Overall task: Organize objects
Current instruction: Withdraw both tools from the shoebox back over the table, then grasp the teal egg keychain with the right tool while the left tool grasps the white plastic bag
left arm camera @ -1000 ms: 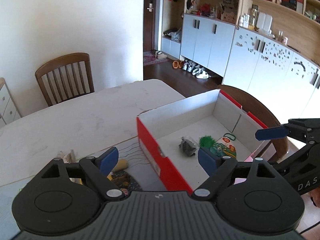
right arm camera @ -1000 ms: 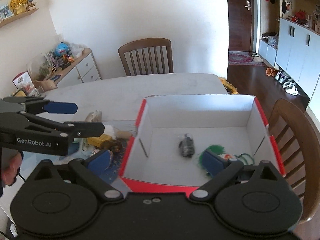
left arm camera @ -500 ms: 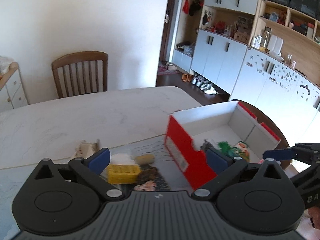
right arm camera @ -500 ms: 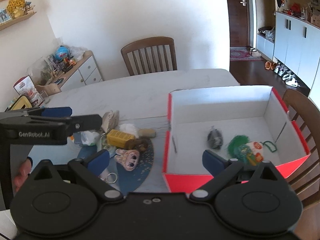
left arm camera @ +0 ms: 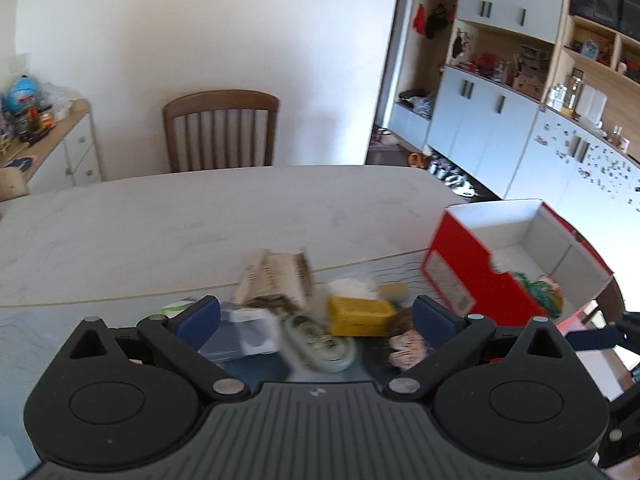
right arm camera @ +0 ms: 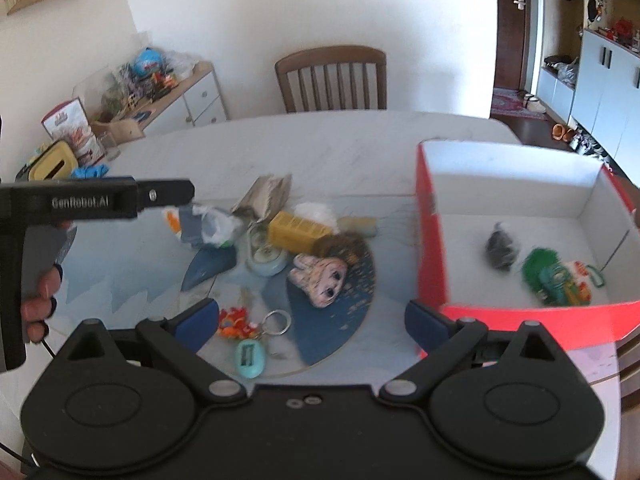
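Both my claws have swung away from the red box and now face the heap of small things on the table; a second ago they looked down into the box, so I judge one drop finished and the next pick beginning. My left claw has spread from partly parted to fully wide and holds nothing; my right claw also stands wide and empty, its blue pads either side of the key ring and the orange charm.

Already in the box: a dark grey crinkled bundle and a green, fuzzy-edged packet, lying near each other on the white cardboard floor. Left to sort, well apart from the box: a hard yellow block with ribbed sides, touching a brown furry lump; a soft pink plush face on the round blue mat; a crumpled paper packet; a pale round case, blurred in the left view; a smooth teal oval tag; a clear wrapped bundle under my left claw's arm. The plush should squash in a grip; the block probably will not.
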`<action>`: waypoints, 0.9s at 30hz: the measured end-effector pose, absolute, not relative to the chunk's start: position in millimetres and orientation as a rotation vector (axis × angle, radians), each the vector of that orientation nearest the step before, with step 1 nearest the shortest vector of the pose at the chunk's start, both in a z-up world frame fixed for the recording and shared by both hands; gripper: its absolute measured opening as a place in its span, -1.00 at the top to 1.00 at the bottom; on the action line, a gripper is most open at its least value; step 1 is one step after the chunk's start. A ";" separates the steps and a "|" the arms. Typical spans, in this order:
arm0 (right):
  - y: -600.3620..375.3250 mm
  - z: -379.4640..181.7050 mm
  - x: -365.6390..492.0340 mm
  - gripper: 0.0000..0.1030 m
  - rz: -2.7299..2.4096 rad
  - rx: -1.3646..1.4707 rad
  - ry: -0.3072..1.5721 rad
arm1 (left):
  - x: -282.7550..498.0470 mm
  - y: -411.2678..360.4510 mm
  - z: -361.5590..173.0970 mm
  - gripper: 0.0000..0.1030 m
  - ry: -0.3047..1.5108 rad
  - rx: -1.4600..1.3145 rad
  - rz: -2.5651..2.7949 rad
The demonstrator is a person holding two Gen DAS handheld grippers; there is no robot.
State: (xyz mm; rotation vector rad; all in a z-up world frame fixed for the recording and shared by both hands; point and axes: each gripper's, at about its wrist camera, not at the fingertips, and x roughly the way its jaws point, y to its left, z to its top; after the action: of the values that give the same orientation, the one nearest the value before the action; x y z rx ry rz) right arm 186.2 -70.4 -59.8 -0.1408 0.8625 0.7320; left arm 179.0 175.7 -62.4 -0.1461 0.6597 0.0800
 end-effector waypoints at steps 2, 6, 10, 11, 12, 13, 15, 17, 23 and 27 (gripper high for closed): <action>-62.2 -66.4 182.3 -0.92 0.737 -0.154 0.872 | 176.3 186.0 -67.9 -0.99 0.657 -0.142 0.095; -46.2 -82.3 176.5 -0.90 0.735 -0.181 0.901 | 176.3 203.4 -83.5 -0.99 0.685 -0.135 0.125; -31.2 -96.6 172.2 -0.86 0.737 -0.210 0.929 | 178.7 214.2 -99.6 -0.99 0.713 -0.122 0.138; -29.2 -99.7 171.5 -0.85 0.739 -0.216 0.936 | 180.3 217.0 -102.6 -0.99 0.717 -0.116 0.136; -27.6 -103.1 170.1 -0.84 0.743 -0.223 0.941 | 182.0 219.3 -104.9 -0.99 0.719 -0.109 0.136; -25.6 -106.1 169.5 -0.84 0.747 -0.230 0.943 | 184.9 221.7 -107.0 -0.99 0.719 -0.100 0.137; -20.7 -111.4 167.9 -0.81 0.754 -0.251 0.950 | 190.0 225.8 -113.1 -0.99 0.718 -0.078 0.125; -16.4 -116.7 166.1 -0.76 0.768 -0.271 0.959 | 195.7 228.4 -120.5 -0.99 0.733 -0.048 0.112; -5.6 -128.8 161.1 -0.70 0.808 -0.330 0.982 | 207.2 235.7 -120.0 -0.99 0.729 0.027 0.002; -0.8 -136.3 162.8 -0.68 0.811 -0.343 1.007 | 223.3 233.1 -127.7 -0.99 0.741 0.081 -0.035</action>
State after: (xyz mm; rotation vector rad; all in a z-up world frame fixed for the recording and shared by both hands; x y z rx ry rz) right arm 162.8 -0.8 -136.3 -0.3430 1.0068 0.8108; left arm 223.3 233.1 -127.7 0.0808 0.7410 -0.0349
